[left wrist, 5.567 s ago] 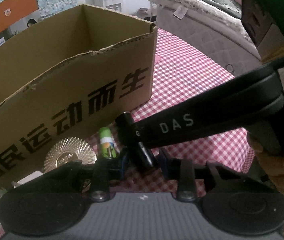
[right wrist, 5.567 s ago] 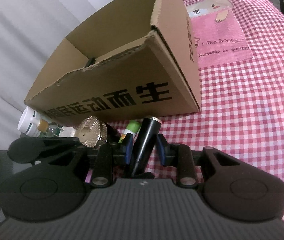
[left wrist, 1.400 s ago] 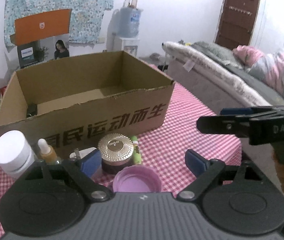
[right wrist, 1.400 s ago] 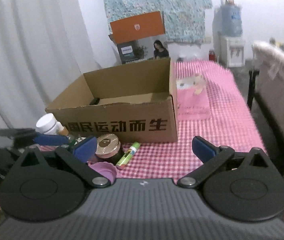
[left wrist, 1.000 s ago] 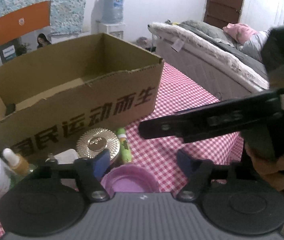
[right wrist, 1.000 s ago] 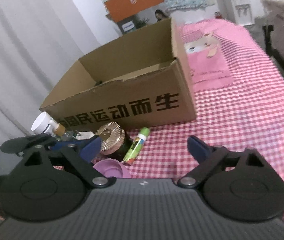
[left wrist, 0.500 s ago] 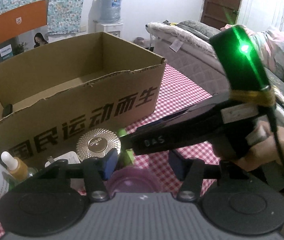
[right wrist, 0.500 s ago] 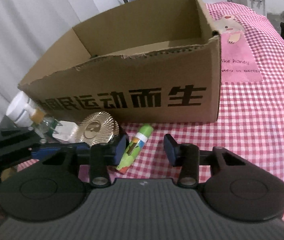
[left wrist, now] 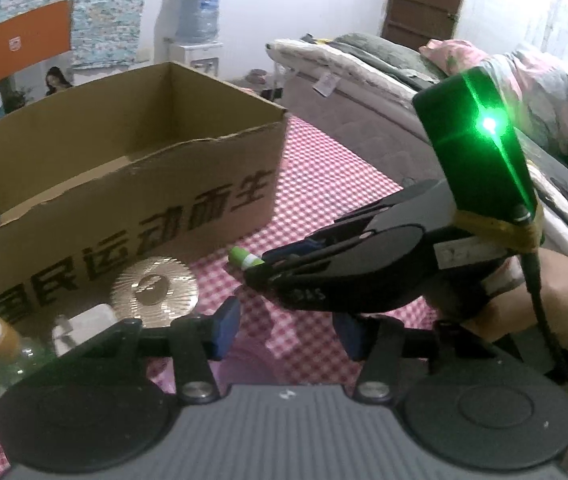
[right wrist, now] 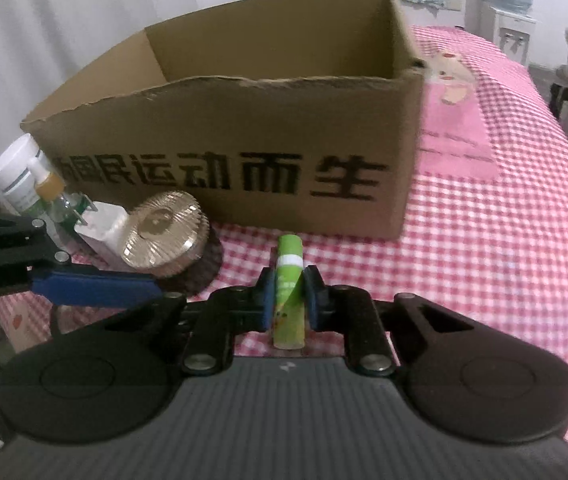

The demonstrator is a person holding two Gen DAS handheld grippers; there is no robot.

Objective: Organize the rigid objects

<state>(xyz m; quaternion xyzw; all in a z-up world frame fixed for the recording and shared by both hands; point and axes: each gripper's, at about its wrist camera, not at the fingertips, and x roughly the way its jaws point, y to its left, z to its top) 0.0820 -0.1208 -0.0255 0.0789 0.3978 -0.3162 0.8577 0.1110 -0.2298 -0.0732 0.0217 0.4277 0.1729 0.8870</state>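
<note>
Right gripper (right wrist: 288,303) clamping half-hidden green tube (right wrist: 289,280); left gripper (left wrist: 285,330) closing, contents obscured.

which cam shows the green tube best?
Right wrist. The green tube sits centered and nearly whole between the right gripper jaws, shut on it. The left wrist view shows only its capped tip; the right gripper's body hides the rest.

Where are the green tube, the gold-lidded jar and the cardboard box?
green tube (right wrist: 289,280): right wrist view, on its label between the claw pads.
gold-lidded jar (right wrist: 162,229): right wrist view, on the ribbed gold lid.
cardboard box (right wrist: 244,152): right wrist view, on the printed front wall.
</note>
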